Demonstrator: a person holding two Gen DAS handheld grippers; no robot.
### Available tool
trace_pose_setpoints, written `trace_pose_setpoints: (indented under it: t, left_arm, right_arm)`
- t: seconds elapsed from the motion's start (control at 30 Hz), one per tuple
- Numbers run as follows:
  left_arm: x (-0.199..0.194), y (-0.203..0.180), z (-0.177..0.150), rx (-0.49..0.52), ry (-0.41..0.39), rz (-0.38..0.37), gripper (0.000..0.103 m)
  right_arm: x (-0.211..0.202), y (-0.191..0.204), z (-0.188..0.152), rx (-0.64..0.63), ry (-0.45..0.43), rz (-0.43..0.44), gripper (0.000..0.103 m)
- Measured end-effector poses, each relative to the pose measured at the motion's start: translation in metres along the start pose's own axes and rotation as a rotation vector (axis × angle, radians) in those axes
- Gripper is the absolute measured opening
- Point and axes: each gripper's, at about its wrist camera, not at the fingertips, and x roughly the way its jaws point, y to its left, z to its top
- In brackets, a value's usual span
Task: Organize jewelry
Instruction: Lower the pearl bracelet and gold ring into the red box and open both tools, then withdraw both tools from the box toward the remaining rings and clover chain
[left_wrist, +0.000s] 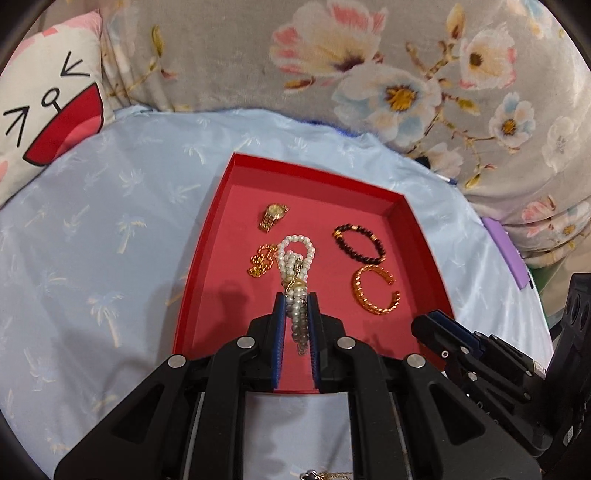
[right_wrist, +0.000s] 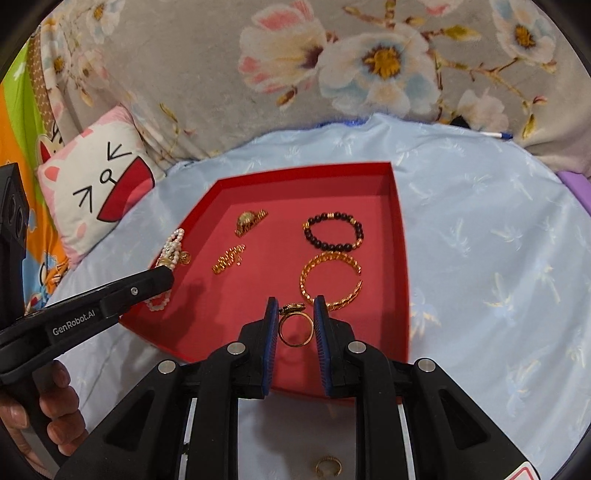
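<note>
A red tray (left_wrist: 218, 206) (right_wrist: 400, 258) lies on a pale blue cloth. In it are a gold watch (left_wrist: 272, 216) (right_wrist: 250, 220), a gold chain (left_wrist: 261, 261) (right_wrist: 228, 259), a dark bead bracelet (left_wrist: 358, 243) (right_wrist: 332, 232) and a gold open bangle (left_wrist: 375, 291) (right_wrist: 330, 280). My left gripper (left_wrist: 296, 299) (right_wrist: 162, 275) is shut on a pearl necklace (left_wrist: 295, 266) (right_wrist: 171, 245) and holds it above the tray's left part. My right gripper (right_wrist: 295, 304) (left_wrist: 430, 323) is shut on a gold ring (right_wrist: 295, 326) over the tray's near edge.
A cat-face pillow (left_wrist: 44, 110) (right_wrist: 99, 184) lies at the far left and a floral grey blanket (left_wrist: 332, 55) (right_wrist: 332, 55) runs along the back. A second gold ring (right_wrist: 328, 466) lies on the cloth below my right gripper. A purple object (left_wrist: 508, 251) sits at the right.
</note>
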Motion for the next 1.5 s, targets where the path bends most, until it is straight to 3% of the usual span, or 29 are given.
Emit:
trace_pose_setpoints:
  t: [0.2,0.43,0.5,0.57,0.6,0.83,1.1,1.5]
  left_arm:
    - [0.022,0.010,-0.003,-0.020,0.034,0.012,0.011]
    - [0.025,0.013,0.003,-0.031,0.013,0.001,0.013]
    - [0.020,0.014,0.006,-0.042,-0.005,-0.005,0.016]
    - [0.011,0.016,0.009,-0.045,-0.032,-0.004,0.032]
    - [0.007,0.016,0.010,-0.044,-0.044,-0.003,0.034]
    - [-0.034,0.018,0.007,-0.055,-0.108,-0.013,0.035]
    - [-0.074,0.016,-0.042,-0.059,-0.091,-0.017,0.035]
    - [-0.084,0.002,-0.129,-0.003,0.041,-0.021,0.035]
  right_arm:
    - [0.020,-0.003,-0.004,-0.001,0.031,0.000,0.018]
    - [0.023,-0.001,-0.005,-0.011,0.019,-0.012,0.019]
    - [0.017,-0.003,-0.004,-0.007,0.004,-0.013,0.021]
    - [0.009,-0.005,-0.003,0.002,-0.014,-0.010,0.024]
    - [0.006,-0.005,-0.002,0.005,-0.023,-0.009,0.025]
    - [-0.042,-0.004,-0.009,0.021,-0.086,0.004,0.026]
    - [-0.090,-0.003,-0.058,0.026,-0.075,-0.023,0.031]
    - [-0.115,-0.008,-0.142,0.061,0.039,-0.061,0.031]
